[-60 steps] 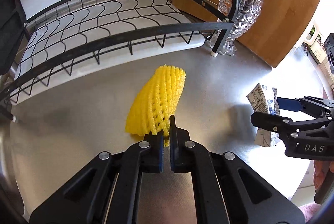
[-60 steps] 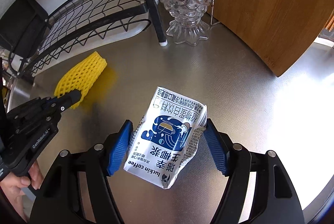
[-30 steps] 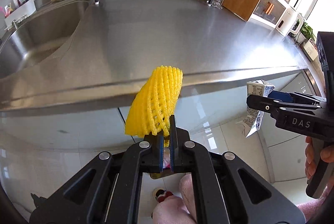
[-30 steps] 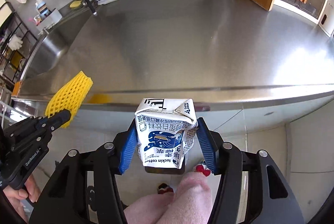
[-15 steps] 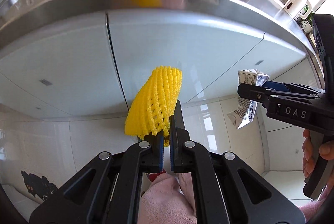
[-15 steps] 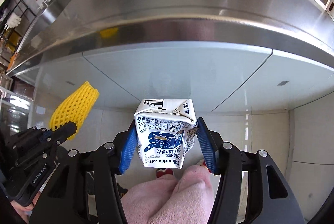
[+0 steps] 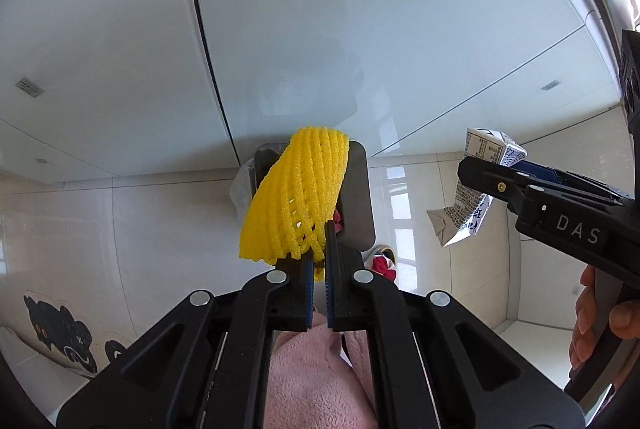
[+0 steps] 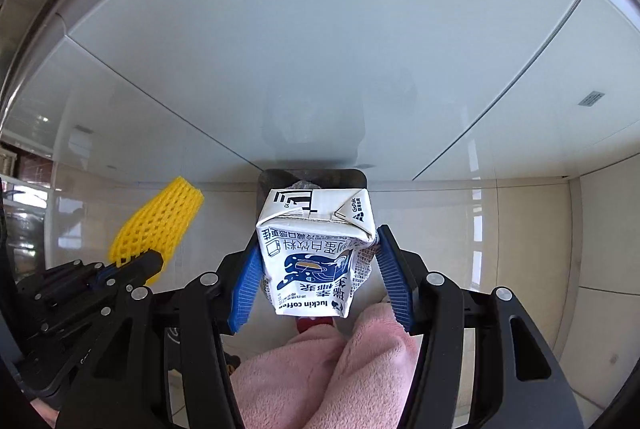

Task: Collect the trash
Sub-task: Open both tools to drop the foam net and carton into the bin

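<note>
I have both grippers tipped down toward the floor, each carrying one piece of trash. My left gripper (image 7: 318, 261) is pinched tight on the near edge of the yellow foam net (image 7: 298, 195), so the rest of the net stands out beyond the fingertips and will fall free once I let go. My right gripper (image 8: 320, 277) clamps the crushed carton (image 8: 316, 249) by its two sides between the blue pads (image 8: 245, 289), with its folded top pointing away from me.

Far below, against the pale cabinet doors (image 7: 360, 9), stands the bin (image 7: 358, 197). In the left view the net hangs in front of its opening, and I can make out a grey liner at its left rim and something red inside. In the right view the carton covers most of the bin (image 8: 312, 175), so only the dark far rim shows above it. I judge both pieces are lined up over the mouth for this reason: a drop from here should land inside.

The carton sits to the right of the net, the two apart, so neither should knock the other on release. My pink-clad knees (image 8: 320, 369) are close under the grippers, near the bin.
</note>
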The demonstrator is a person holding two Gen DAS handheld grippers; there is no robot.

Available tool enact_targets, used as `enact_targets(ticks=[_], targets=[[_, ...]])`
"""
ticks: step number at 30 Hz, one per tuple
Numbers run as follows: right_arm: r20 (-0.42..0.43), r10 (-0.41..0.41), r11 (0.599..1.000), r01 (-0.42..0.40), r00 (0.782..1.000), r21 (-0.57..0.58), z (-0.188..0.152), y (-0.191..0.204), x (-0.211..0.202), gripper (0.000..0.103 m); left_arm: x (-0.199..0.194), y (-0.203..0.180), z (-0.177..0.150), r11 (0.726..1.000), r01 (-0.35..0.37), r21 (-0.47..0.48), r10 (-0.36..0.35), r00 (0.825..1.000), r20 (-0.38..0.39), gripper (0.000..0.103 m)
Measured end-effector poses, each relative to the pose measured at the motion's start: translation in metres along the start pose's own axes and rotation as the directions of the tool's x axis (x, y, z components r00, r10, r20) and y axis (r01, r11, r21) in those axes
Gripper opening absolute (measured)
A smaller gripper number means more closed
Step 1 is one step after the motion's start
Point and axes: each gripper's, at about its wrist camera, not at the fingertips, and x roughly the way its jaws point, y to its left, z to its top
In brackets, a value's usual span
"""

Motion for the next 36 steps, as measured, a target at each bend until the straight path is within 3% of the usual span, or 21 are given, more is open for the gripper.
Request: enact_targets(ticks=[9,18,19,20,21,22,24,26,29,36], targets=[[-0.115,0.031,0.997,-0.022,0.993,0.079,0.014,-0.01,0.07,0.056,0.062,0.01,0.01,1.0,0.015,-0.012,-0.016,0.996,-0.086,0.003],[-0.159,0.049,0.993,-0.031,0.986,0.114,0.019,-0.006,0.094,0.057,0.081,0.017,0.021,1.0,0.009,-0.008,-0.01,0.992,-0.124,0.004],[-0.16,0.051,0.992,-0.031,0.986,0.123,0.02,-0.007,0.094,0.058,0.081,0.016,0.022,1.0,0.006,-0.007,-0.007,0.992,-0.127,0.013],[-0.163,0.055,0.99,-0.033,0.985,0.134,0.021,-0.009,0.094,0.068,0.08,0.014,0.023,1.0,0.001,-0.006,-0.002,0.991,-0.131,0.035],[-0.161,0.059,0.989,-0.035,0.985,0.145,0.023,-0.012,0.094,0.081,0.079,0.013,0.023,1.0,-0.002,-0.01,0.001,0.992,-0.125,0.044],[-0.156,0.053,0.988,-0.029,0.986,0.154,0.024,-0.013,0.093,0.085,0.077,0.013,0.023,1.0,-0.005,-0.013,0.004,0.994,-0.113,0.049],[-0.16,0.049,0.987,-0.024,0.986,0.159,0.026,-0.014,0.091,0.087,0.075,0.013,0.023,1.0,-0.005,-0.018,0.003,0.993,-0.116,0.05],[-0.163,0.043,0.987,-0.017,0.986,0.158,0.028,-0.015,0.088,0.087,0.075,0.015,0.023,1.0,-0.008,-0.025,0.005,0.993,-0.115,0.059],[-0.158,0.036,0.988,-0.011,0.987,0.157,0.03,-0.015,0.081,0.094,0.069,0.013,0.024,1.0,-0.017,-0.019,0.015,0.994,-0.106,0.065],[-0.138,0.008,0.991,0.011,0.99,0.135,0.034,-0.013,0.051,0.1,0.025,0.007,0.031,0.999,-0.037,-0.014,0.036,0.998,-0.056,0.071]])
